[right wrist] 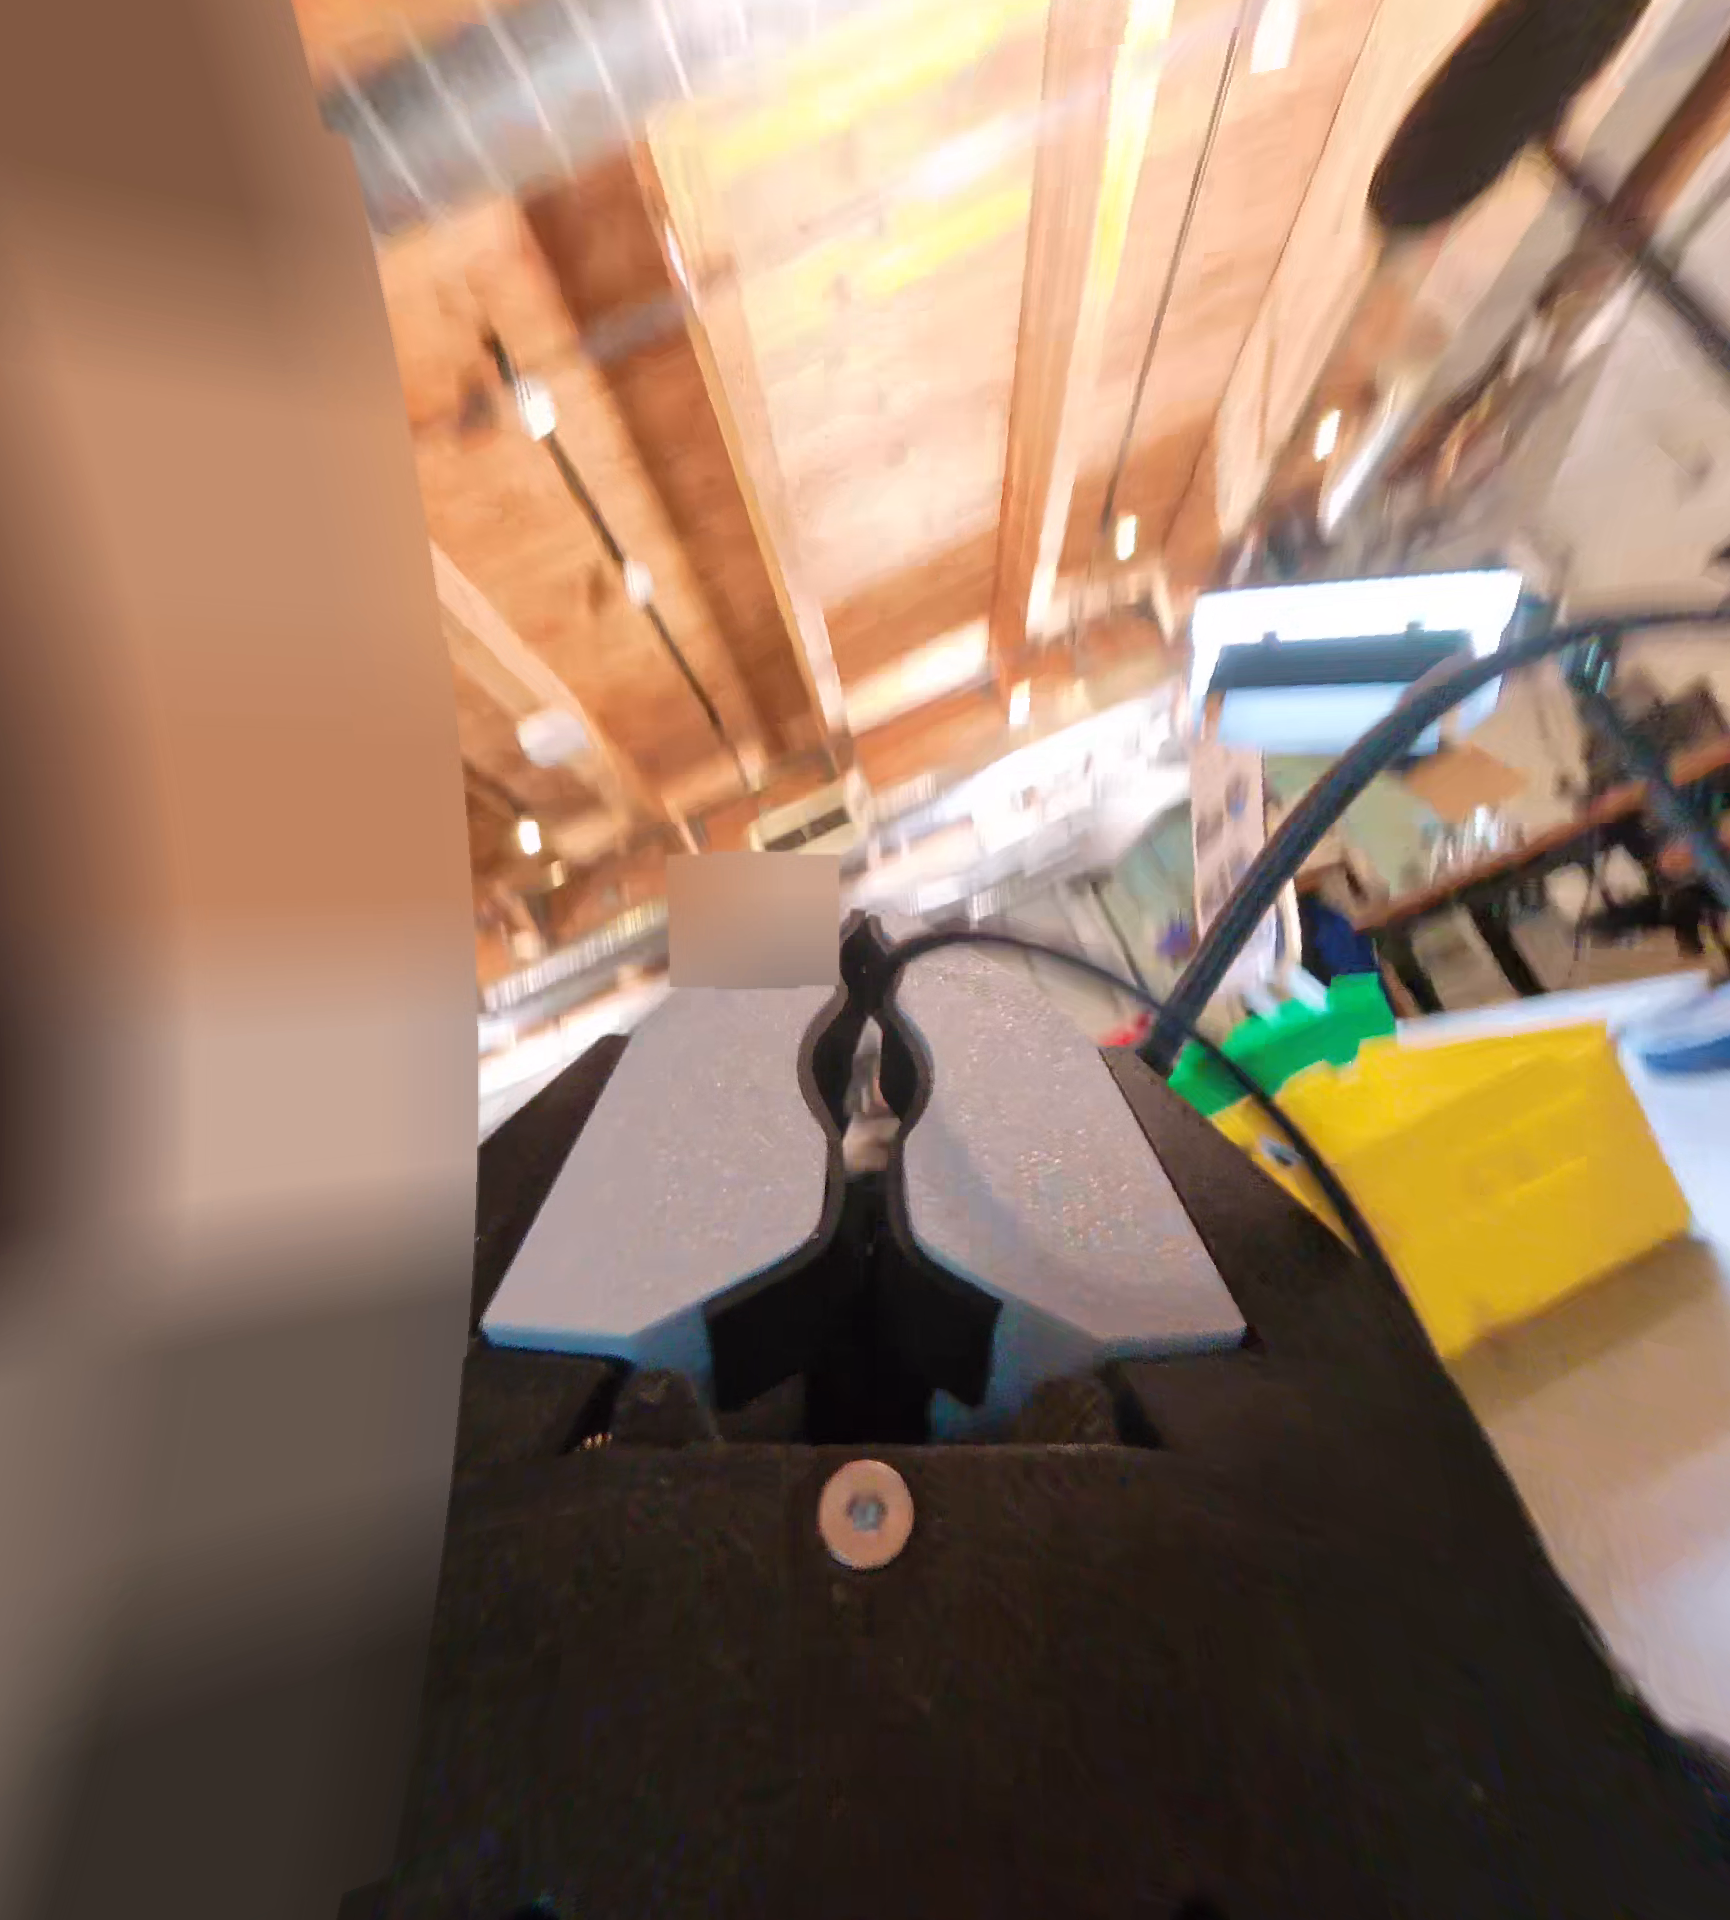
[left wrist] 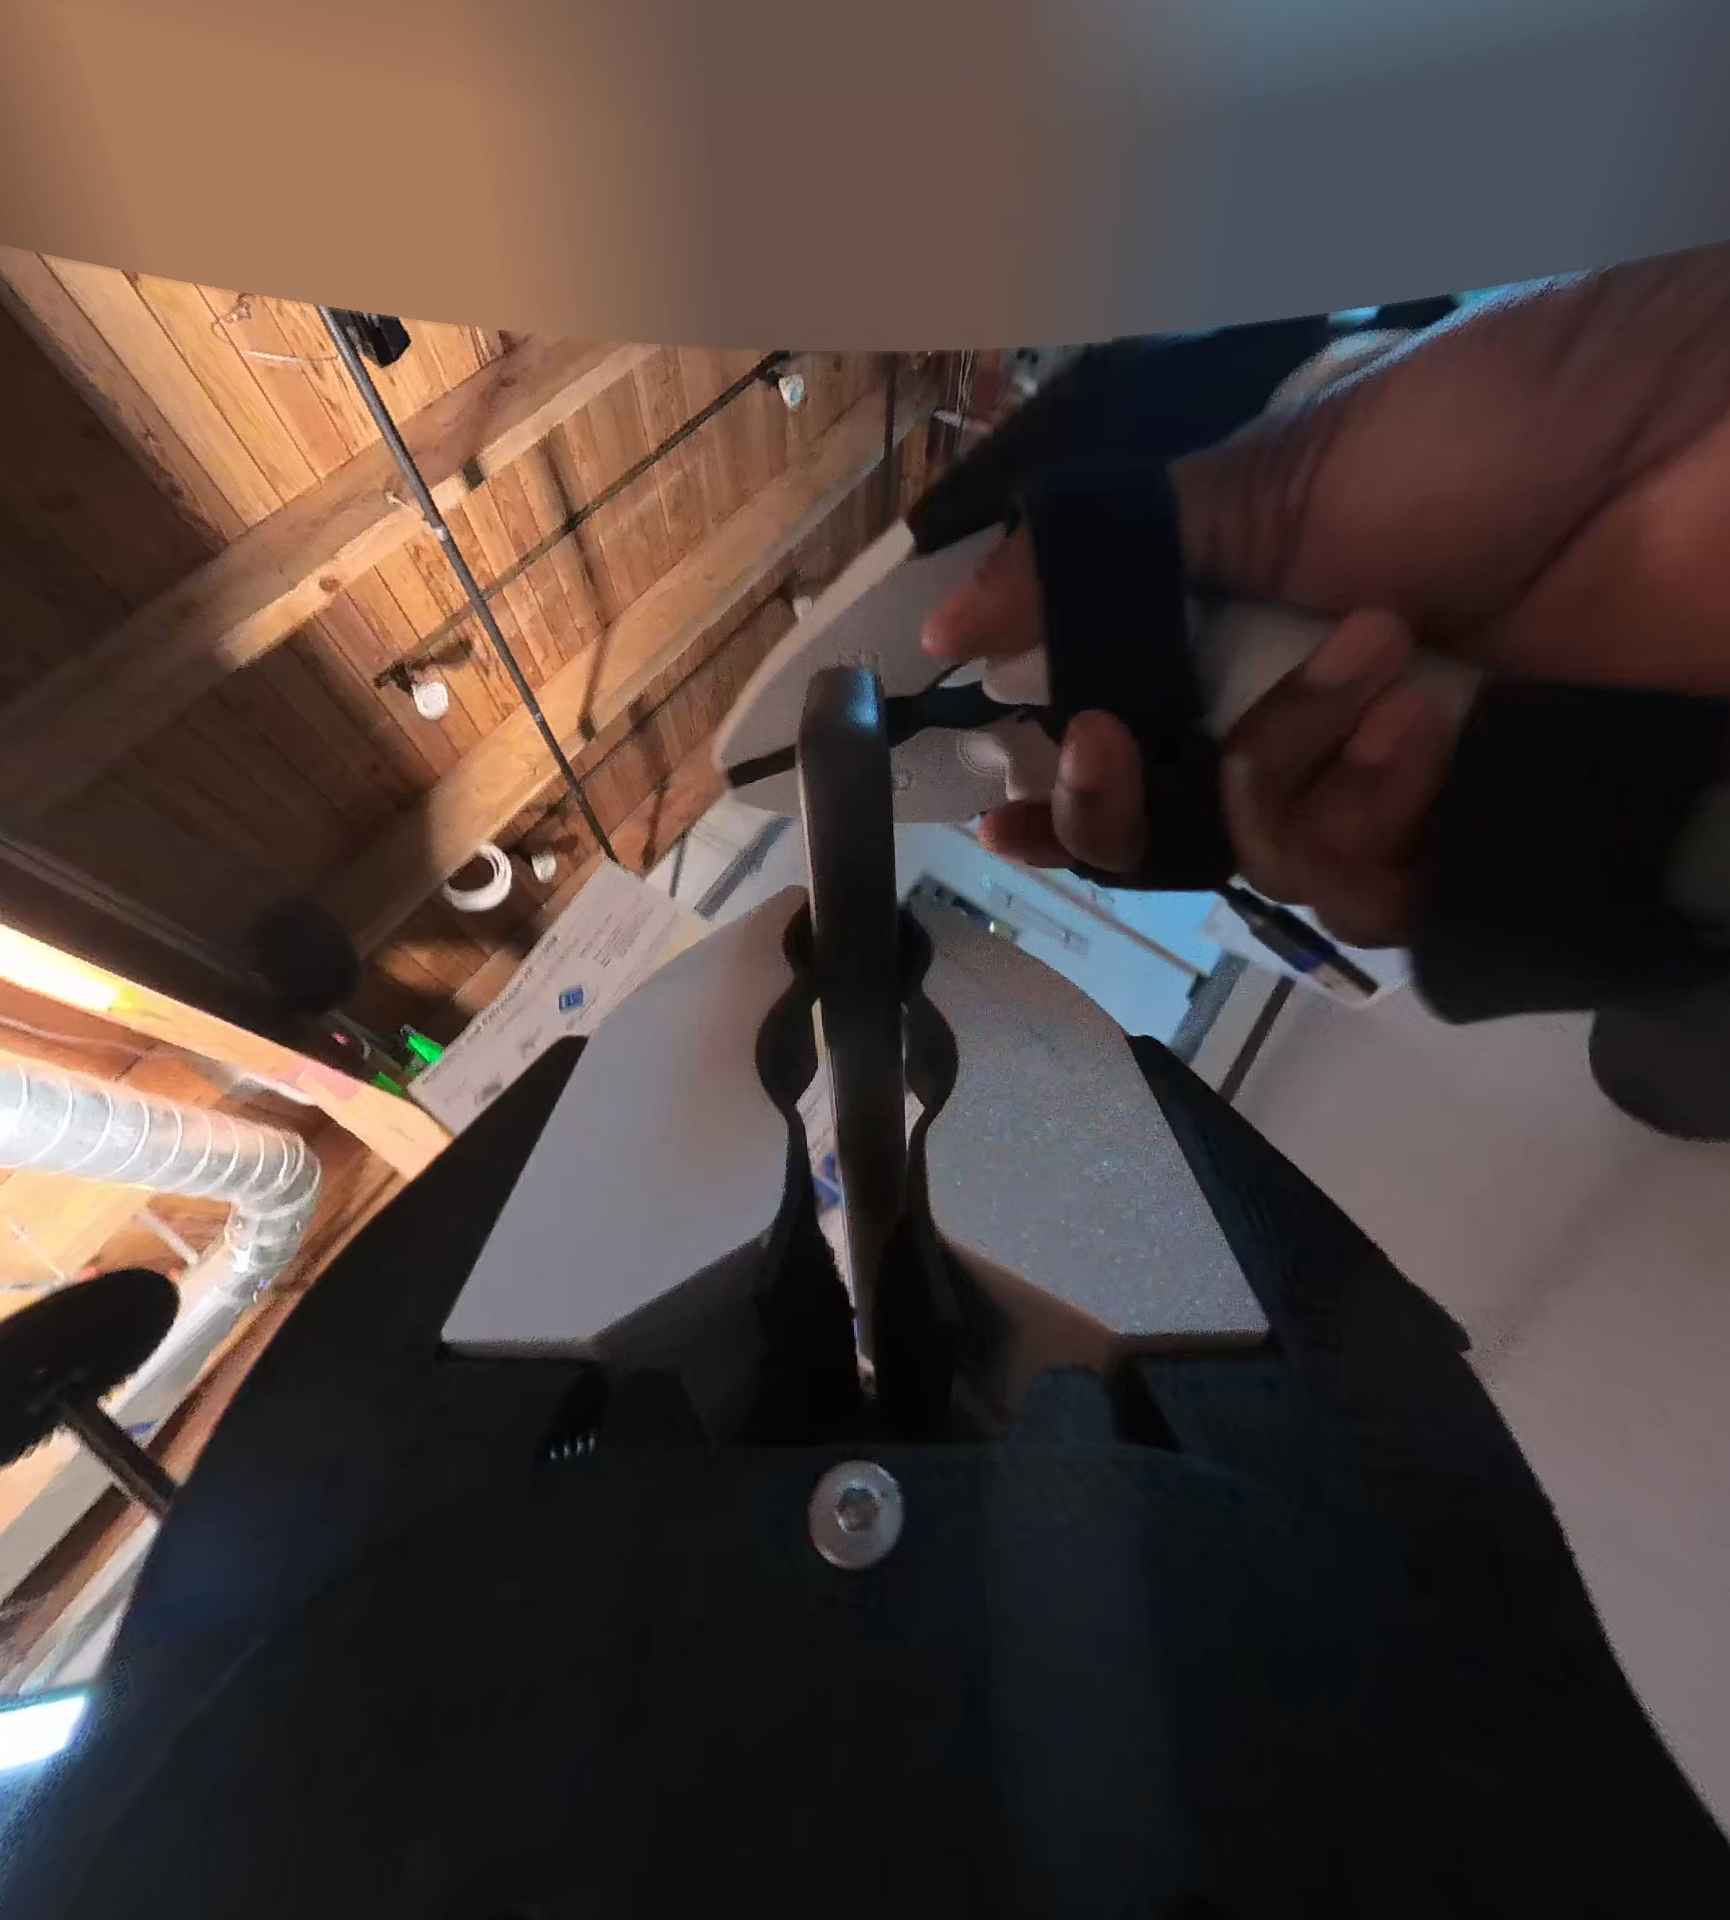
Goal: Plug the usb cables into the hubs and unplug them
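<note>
In the left wrist view my left gripper (left wrist: 856,935) is shut on a dark flat USB hub (left wrist: 845,810), held on edge and sticking out past the fingertips. The right gripper's white fingers (left wrist: 840,634), held by a person's hand (left wrist: 1412,623), sit right at the hub's far end. In the right wrist view my right gripper (right wrist: 866,966) is shut on the black plug end of a thin USB cable (right wrist: 996,951), which arcs off to the right. Both views tilt upward and are blurred. The contact between plug and hub is hidden.
A yellow bin (right wrist: 1463,1153) and a green block (right wrist: 1287,1029) stand on the white table (right wrist: 1671,1403) to the right. A thicker black cable (right wrist: 1308,790) rises beside the right gripper. Wooden ceiling beams (left wrist: 321,540) fill the background.
</note>
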